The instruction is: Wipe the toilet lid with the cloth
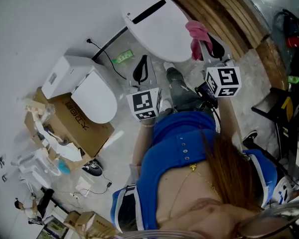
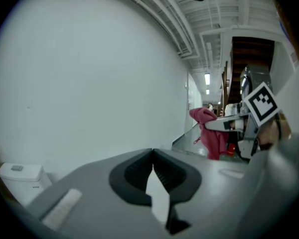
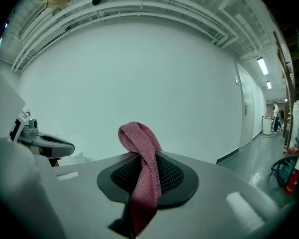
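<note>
A white toilet (image 1: 65, 76) with its lid (image 1: 95, 97) down stands on the floor at the left of the head view; it also shows low in the left gripper view as the toilet (image 2: 19, 179). Both grippers are held up in the air, well right of it. My right gripper (image 1: 209, 45) is shut on a pink cloth (image 1: 198, 34), which drapes over its jaws as the cloth (image 3: 142, 176) in the right gripper view. My left gripper (image 1: 143, 59) is shut with nothing in it, its tips meeting at the left gripper (image 2: 153, 152).
A cardboard box (image 1: 77, 126) sits in front of the toilet, with clutter and a black shoe (image 1: 93, 168) nearby. A large white oval surface (image 1: 157, 26) lies ahead, wooden steps (image 1: 231, 11) to the right. A dark stand (image 1: 276, 113) stands at the right.
</note>
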{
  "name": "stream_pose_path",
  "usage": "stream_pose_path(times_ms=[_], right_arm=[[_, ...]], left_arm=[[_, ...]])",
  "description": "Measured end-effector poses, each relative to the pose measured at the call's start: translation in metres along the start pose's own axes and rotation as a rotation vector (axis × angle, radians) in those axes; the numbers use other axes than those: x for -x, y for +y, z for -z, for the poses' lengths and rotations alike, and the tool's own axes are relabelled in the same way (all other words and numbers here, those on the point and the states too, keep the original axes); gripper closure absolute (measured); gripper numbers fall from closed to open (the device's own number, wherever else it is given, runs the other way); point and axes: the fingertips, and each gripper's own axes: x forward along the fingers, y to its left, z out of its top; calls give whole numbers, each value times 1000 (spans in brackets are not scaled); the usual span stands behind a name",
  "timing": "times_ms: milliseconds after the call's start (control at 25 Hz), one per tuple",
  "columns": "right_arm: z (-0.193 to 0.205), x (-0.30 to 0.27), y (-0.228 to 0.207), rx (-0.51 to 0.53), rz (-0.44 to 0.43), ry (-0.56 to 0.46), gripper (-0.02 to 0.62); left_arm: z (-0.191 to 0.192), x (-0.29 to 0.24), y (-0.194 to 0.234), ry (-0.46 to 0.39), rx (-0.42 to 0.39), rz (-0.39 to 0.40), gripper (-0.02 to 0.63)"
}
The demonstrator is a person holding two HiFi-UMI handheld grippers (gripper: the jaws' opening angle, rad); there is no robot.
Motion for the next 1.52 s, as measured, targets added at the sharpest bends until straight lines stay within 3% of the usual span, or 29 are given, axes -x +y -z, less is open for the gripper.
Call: stream_pose_path(times_ms=[240, 400, 600, 760, 1000, 1120, 1320, 1520], right_arm=[[-9, -128, -32, 114, -154, 62, 518], [-3, -202, -11, 250, -292, 81, 518], [26, -265, 27, 231, -451, 102, 518], [79, -311, 59, 269, -542, 132, 518], [179, -377, 98, 368, -638, 144, 518], [229, -400, 123, 419, -728, 157, 518], [302, -428, 159, 614, -856, 167, 518], [349, -443, 192, 690, -972, 139, 518]], left_arm=[[4, -87, 43, 61, 59, -118, 606], [21, -121, 74, 87, 107, -172, 606], [52, -137, 96, 93, 128, -201, 606], [112, -142, 118, 100, 161, -267, 606], [247, -187, 154, 129, 252, -341, 606], [293, -214, 171, 100, 262, -379, 606], [345, -255, 202, 43, 284, -452, 606], [386, -277, 239, -105, 410, -570, 606]])
